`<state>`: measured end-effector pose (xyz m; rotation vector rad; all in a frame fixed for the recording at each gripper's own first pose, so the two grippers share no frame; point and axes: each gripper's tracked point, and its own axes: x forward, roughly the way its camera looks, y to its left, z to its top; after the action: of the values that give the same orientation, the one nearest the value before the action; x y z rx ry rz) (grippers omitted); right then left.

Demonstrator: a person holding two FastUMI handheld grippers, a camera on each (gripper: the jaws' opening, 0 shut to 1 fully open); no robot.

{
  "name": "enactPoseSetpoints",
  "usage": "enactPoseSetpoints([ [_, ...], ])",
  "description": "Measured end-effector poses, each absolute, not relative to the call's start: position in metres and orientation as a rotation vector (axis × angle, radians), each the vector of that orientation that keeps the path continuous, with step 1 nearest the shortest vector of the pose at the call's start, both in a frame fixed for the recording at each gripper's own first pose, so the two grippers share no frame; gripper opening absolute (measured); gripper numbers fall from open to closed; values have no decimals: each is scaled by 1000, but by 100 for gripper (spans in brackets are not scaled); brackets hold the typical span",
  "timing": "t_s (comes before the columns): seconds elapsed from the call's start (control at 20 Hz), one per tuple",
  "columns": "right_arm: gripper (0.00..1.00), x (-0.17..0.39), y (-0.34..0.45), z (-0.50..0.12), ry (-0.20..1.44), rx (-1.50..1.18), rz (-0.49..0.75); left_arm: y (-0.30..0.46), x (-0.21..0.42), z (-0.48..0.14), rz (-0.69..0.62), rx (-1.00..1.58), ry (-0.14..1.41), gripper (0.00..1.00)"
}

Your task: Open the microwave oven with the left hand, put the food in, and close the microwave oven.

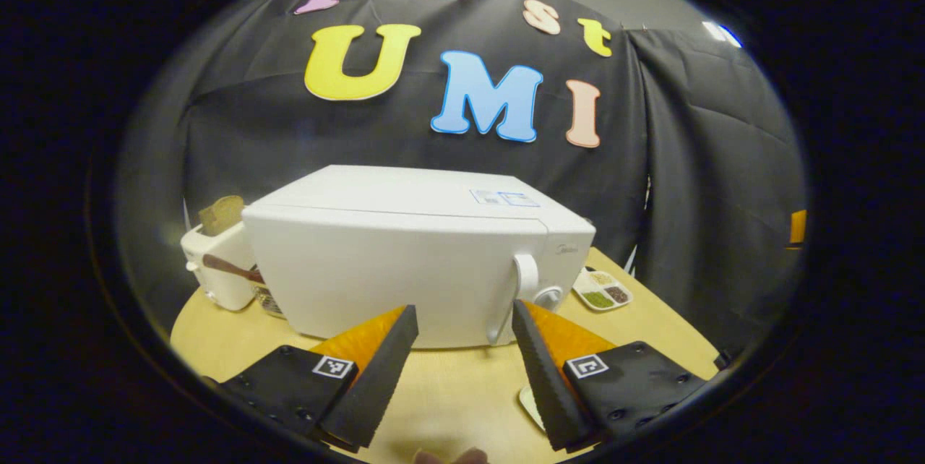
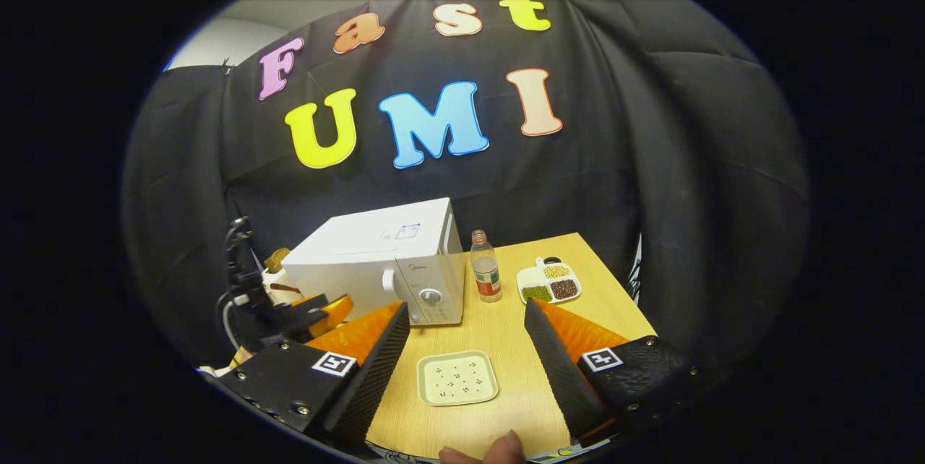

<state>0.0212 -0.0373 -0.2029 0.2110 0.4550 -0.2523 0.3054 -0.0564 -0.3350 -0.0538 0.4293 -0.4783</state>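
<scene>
Left tongs spread wide, empty | right tongs spread wide, empty | microwave door closed

In the right gripper view I see my right gripper at the bottom of the frame, its fingers spread wide with nothing between them but the bench. A pale square plate lies flat on the bench in that gap, lower centre. Left of centre stands the white microwave oven, door closed. Just right of it is a clear bottle, upright, and farther right a divided tray of grains. At the left edge, the left gripper sits near the oven's front.
</scene>
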Motion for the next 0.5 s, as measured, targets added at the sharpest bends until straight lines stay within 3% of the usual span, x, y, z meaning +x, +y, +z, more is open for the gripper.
enactPoseSetpoints([
  [0.5,98,2,-40,-139,278,141,-241,48,155,-147,-354,-131,231,87],
])
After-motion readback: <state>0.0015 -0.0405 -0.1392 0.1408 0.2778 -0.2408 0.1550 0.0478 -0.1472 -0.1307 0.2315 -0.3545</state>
